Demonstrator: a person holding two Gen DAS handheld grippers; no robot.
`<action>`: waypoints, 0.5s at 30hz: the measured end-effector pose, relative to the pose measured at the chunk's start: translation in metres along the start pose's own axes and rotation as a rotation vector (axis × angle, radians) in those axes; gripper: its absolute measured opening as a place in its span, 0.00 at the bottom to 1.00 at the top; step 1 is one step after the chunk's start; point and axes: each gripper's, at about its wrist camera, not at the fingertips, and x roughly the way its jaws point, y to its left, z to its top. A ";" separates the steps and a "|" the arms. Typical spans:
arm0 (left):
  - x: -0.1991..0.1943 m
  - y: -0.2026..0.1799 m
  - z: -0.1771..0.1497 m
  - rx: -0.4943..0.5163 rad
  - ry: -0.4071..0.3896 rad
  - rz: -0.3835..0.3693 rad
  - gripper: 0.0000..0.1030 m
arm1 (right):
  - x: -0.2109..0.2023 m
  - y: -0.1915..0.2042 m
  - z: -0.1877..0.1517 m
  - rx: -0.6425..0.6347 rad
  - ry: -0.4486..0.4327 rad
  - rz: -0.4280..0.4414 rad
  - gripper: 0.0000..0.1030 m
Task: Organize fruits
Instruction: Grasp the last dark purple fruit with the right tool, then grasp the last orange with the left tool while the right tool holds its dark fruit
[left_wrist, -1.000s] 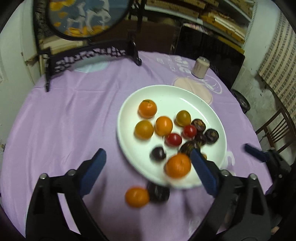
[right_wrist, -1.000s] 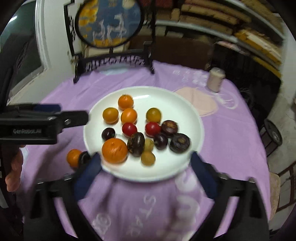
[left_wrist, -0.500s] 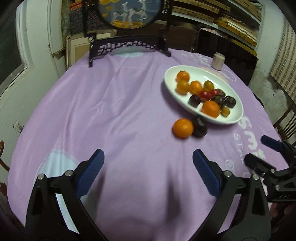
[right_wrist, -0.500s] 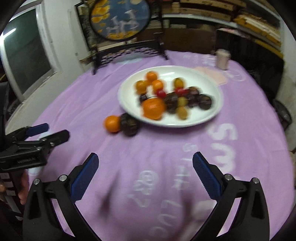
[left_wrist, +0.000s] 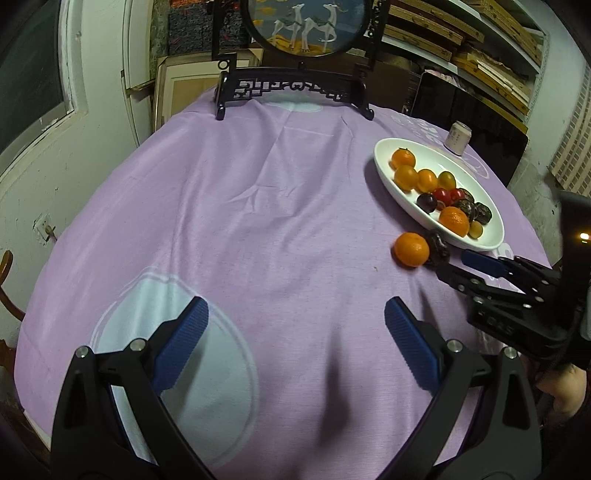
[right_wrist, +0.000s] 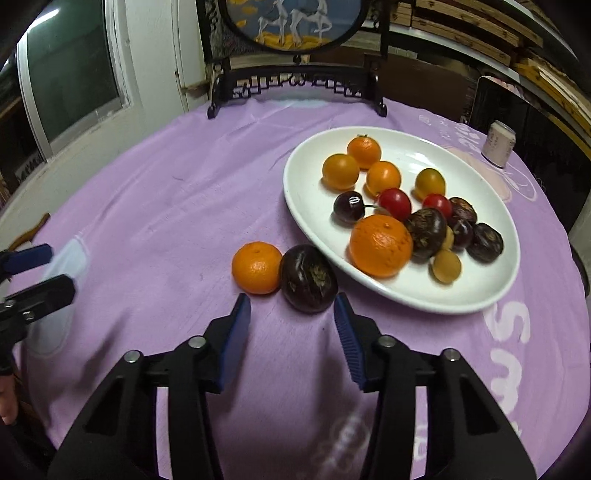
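While most fruit sits on the plate (right_wrist: 295, 206), an orange (right_wrist: 256, 267) & dark fruit (right_wrist: 308, 278) remain on the worktop (right_wrist: 155, 206); right tongs (right_wrist: 292, 306) half-open, empty, near them; left tongs (left_wrist: 295, 321) wide, empty.

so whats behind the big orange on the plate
Behind the big orange on the plate sit a dark cherry and a red tomato. The cherry's stem runs behind the orange; anything directly behind it is covered.

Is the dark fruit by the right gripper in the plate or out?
Out. Dark fruit lies on the cloth beside the plate.
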 end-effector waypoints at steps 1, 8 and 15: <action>0.000 0.001 0.000 -0.002 -0.001 -0.002 0.95 | 0.004 0.001 0.001 -0.005 0.006 -0.003 0.42; 0.003 -0.002 0.003 0.003 0.004 -0.013 0.95 | 0.020 -0.001 0.008 -0.032 0.031 -0.061 0.32; 0.025 -0.035 0.012 0.107 0.050 -0.046 0.95 | -0.013 -0.011 -0.003 0.039 0.009 0.022 0.20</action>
